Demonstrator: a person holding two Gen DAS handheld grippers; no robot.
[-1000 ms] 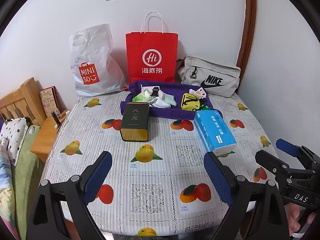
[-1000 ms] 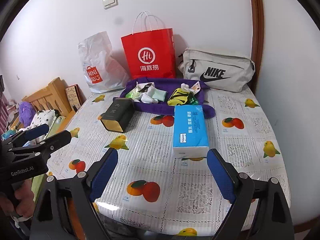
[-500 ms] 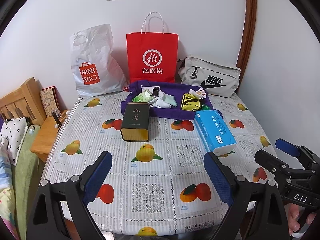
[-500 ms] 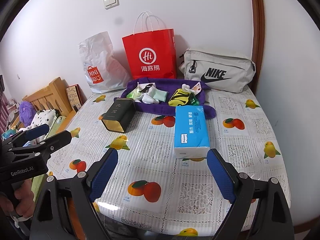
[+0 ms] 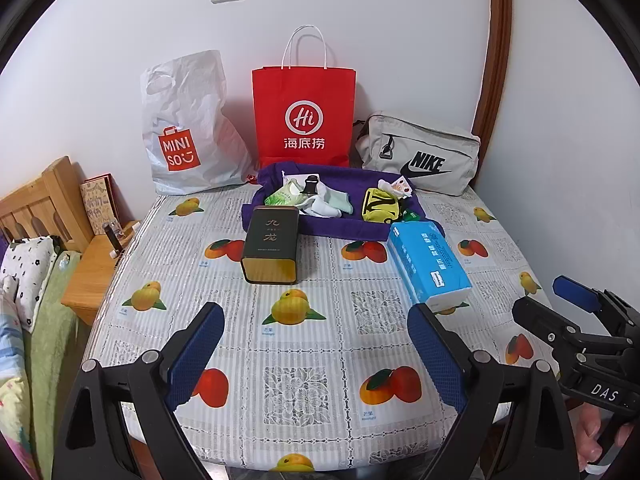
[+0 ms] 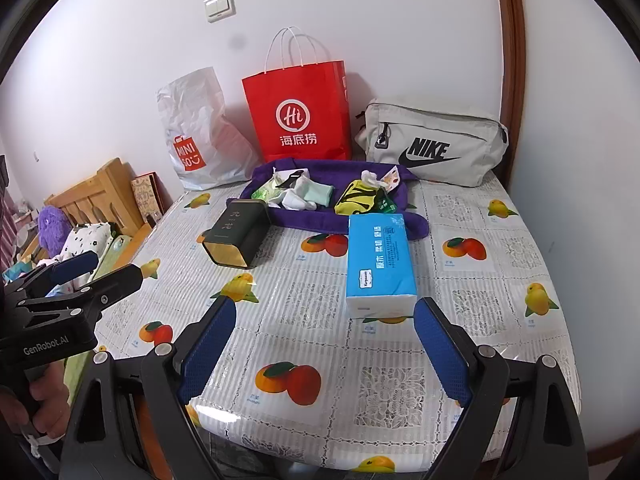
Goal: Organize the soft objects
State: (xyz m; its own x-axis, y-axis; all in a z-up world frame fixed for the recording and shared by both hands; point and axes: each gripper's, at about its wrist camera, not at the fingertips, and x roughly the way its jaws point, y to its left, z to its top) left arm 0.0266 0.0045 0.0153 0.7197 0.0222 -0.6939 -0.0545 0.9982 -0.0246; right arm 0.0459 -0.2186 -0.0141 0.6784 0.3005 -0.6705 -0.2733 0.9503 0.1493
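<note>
A purple cloth bag (image 5: 344, 230) (image 6: 352, 222) lies open at the back of the table, holding white and pale green socks (image 5: 328, 204) (image 6: 306, 196), a yellow pouch (image 5: 380, 204) (image 6: 358, 198) and small packets. In front of it lie a blue tissue pack (image 5: 430, 264) (image 6: 380, 260) and a dark tin (image 5: 272, 244) (image 6: 238, 238) on its side. My left gripper (image 5: 316, 356) hangs open over the near table edge, nothing between its blue pads. My right gripper (image 6: 322, 348) is open too, just short of the tissue pack; its tips also show in the left wrist view (image 5: 552, 302).
Against the wall stand a white Miniso bag (image 5: 188, 136), a red paper bag (image 5: 304, 116) and a grey Nike pouch (image 5: 420, 156). The fruit-print tablecloth (image 5: 308, 376) covers the table. A wooden bedside stand (image 5: 96, 268), headboard and bedding lie left. A hand (image 6: 36, 404) holds the left gripper.
</note>
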